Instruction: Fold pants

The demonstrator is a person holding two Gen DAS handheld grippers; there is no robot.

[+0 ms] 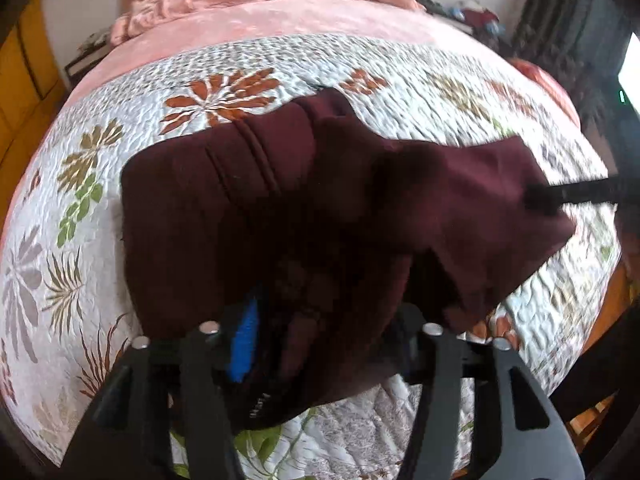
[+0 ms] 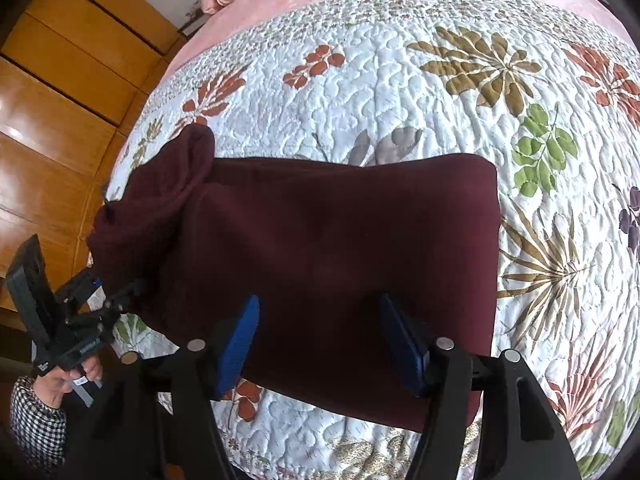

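No lettering can be read: small pale marks on the dark maroon fabric pants below the jaws are too blurred.

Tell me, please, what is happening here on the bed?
A person is folding dark red pants on a floral quilt, with a gripper in each hand. The pants already lie folded into a compact shape. The right gripper hangs open over their near edge, its blue pads apart. The left gripper is at the bunched end of the pants; whether it grips the cloth is not clear.
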